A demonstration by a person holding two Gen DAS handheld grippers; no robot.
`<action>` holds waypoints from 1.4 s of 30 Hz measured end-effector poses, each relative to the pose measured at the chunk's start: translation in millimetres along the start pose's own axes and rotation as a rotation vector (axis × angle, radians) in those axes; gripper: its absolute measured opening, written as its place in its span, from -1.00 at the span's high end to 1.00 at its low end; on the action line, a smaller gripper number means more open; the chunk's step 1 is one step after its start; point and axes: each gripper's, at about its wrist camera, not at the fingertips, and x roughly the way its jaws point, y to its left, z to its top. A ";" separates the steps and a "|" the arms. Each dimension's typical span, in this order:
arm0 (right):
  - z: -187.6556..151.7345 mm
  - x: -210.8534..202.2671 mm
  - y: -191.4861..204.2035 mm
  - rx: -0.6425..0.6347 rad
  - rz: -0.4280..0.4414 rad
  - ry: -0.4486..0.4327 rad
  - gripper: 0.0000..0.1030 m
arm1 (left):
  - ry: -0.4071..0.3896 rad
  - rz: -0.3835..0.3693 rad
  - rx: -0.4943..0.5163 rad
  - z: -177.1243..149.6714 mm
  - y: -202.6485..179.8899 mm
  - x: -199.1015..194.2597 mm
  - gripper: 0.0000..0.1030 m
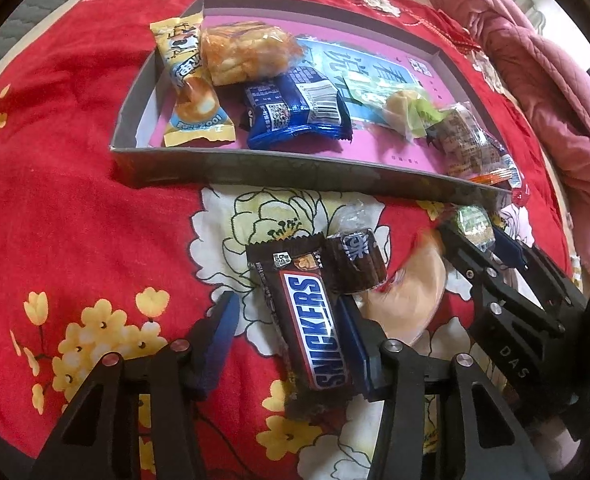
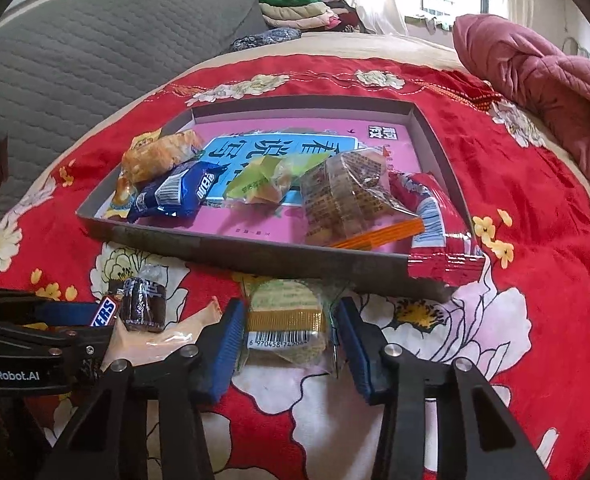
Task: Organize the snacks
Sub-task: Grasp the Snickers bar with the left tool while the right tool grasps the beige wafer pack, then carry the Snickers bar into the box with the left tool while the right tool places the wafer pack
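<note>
Shallow grey box with pink bottom holds yellow, orange, blue, green, clear and red packets. Snickers bar, brown candy, peach pack, round wafer pack lie on cloth outside.

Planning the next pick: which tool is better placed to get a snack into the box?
Probably right. The right tool squarely straddles the round green-wrapped snack, close to the box. The left tool brackets the Snickers off-centre, only one pad touching.

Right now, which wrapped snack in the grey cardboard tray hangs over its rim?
The red foil packet at the tray's near right corner; its crimped end overhangs the front wall, while the others lie inside.
</note>
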 end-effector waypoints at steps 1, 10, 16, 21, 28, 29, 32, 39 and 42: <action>0.2 -0.2 -1.0 0.006 0.004 0.000 0.08 | -0.001 -0.001 -0.001 0.3 0.6 -0.1 0.03; 0.7 -0.7 -4.9 0.023 0.008 0.000 0.08 | -0.011 0.000 -0.003 0.9 4.8 -1.7 0.16; 0.0 0.3 -4.6 0.024 0.011 0.005 0.08 | -0.013 -0.004 0.002 -0.1 8.3 -4.1 0.30; -0.4 0.7 -4.6 0.024 0.010 0.006 0.08 | -0.018 -0.023 -0.012 -2.6 12.1 -7.6 0.30; -0.5 0.6 -4.4 0.018 0.013 0.008 0.11 | -0.020 -0.025 -0.011 -5.4 19.1 -11.4 0.41; -0.4 -0.1 -4.4 0.017 0.014 0.006 0.12 | -0.024 -0.028 -0.013 -5.8 19.5 -12.8 0.41; 0.3 -7.5 -4.7 0.022 0.026 -0.010 0.14 | -0.031 -0.039 -0.017 -5.3 18.2 -19.3 0.41; 5.3 -39.1 -7.1 0.049 0.066 -0.098 0.14 | -0.105 -0.056 -0.012 0.5 15.1 -51.7 0.41; 12.2 -51.2 -7.0 0.059 0.085 -0.157 0.14 | -0.143 -0.053 0.000 7.2 12.8 -63.3 0.41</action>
